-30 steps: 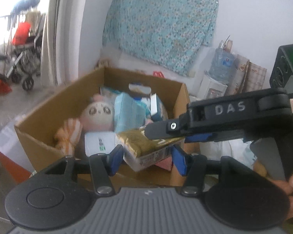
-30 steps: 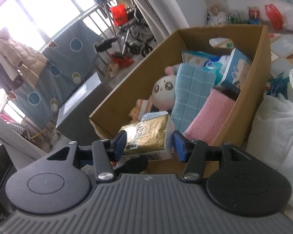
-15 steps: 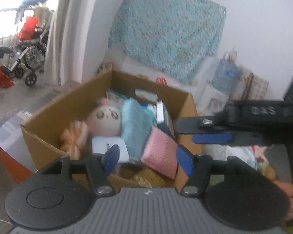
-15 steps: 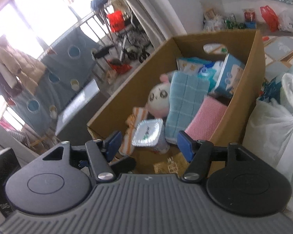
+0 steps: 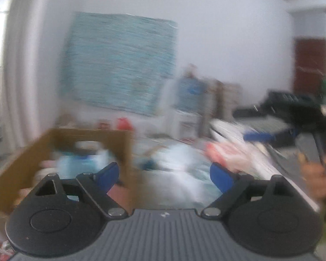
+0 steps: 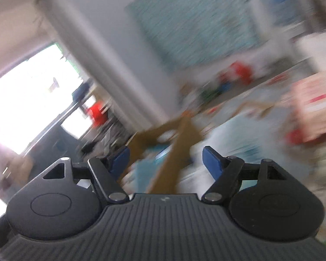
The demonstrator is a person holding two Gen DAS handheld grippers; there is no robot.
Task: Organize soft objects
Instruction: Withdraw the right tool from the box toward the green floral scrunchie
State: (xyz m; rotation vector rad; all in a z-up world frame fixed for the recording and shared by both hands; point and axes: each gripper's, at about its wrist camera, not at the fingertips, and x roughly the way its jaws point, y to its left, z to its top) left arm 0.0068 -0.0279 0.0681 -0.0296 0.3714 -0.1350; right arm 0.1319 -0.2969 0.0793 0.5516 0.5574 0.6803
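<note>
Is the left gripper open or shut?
Open and still opening: the left gripper has its blue pads wide apart, nothing held between them.

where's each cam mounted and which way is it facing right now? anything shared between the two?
Left wrist: on the left gripper, facing the wall past the cardboard box at lower left; jaws opening, nothing between them; right gripper and a hand show at right.
Right wrist: on the right gripper, rolled, facing the box corner and window; jaws opening, nothing gripped.
Shared: box, teal wall cloth. Both heavily blurred.
</note>
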